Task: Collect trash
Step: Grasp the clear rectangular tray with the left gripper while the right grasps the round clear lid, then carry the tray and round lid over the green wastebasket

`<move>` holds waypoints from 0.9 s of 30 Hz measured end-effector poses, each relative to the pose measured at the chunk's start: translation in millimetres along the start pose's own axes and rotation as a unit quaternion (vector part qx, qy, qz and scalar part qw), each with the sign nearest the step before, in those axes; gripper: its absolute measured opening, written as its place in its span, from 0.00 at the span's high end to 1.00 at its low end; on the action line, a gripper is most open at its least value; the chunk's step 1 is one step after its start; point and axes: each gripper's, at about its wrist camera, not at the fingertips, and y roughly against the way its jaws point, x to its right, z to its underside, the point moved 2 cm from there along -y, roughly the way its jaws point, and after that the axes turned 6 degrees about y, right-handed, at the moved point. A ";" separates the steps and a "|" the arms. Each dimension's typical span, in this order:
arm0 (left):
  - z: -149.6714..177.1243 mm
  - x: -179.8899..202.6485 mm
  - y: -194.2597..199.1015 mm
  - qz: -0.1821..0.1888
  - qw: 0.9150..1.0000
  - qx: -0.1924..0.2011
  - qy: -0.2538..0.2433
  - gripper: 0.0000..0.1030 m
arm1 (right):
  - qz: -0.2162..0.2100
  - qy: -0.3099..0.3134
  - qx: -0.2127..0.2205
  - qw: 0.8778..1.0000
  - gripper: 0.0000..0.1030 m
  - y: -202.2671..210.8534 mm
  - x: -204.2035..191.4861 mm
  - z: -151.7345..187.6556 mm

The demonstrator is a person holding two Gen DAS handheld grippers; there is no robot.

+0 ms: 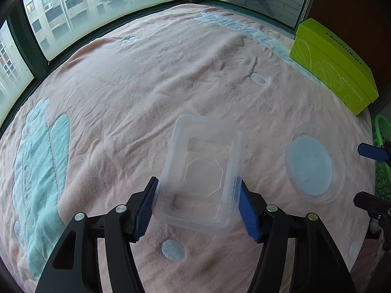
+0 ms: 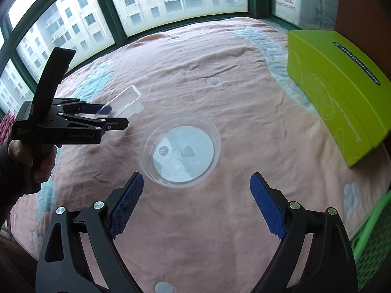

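I see a bed (image 1: 146,78) under a pink blanket, with a green box (image 2: 337,85) at its far edge and a green basket (image 2: 374,239) beside me. My left tool (image 1: 198,205) clamps a clear rectangular tray (image 1: 202,171), lifted off the blanket. My right tool (image 2: 195,205) hangs wide open and empty before the round clear lid (image 2: 180,150), which lies ungrasped. Nothing looks binned yet; both pieces remain.

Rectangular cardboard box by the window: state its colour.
Lime green box, clearest in the right wrist view.

Clear glossy plastic tray (image 1: 202,171), terry blanket (image 1: 146,85)
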 end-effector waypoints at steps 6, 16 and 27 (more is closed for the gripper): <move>1.3 -3.6 7.2 -0.011 1.000 0.006 0.004 0.43 | -0.004 0.015 -0.010 1.000 0.13 -14.2 -7.0 -4.9; 2.1 -12.4 12.2 -0.016 1.000 0.008 0.008 0.44 | 0.021 0.057 -0.017 0.998 0.08 -35.6 -29.2 -16.6; 3.5 -17.3 14.9 -0.017 1.000 0.010 0.013 0.44 | 0.028 0.045 -0.027 0.998 0.08 -49.2 -25.2 -19.3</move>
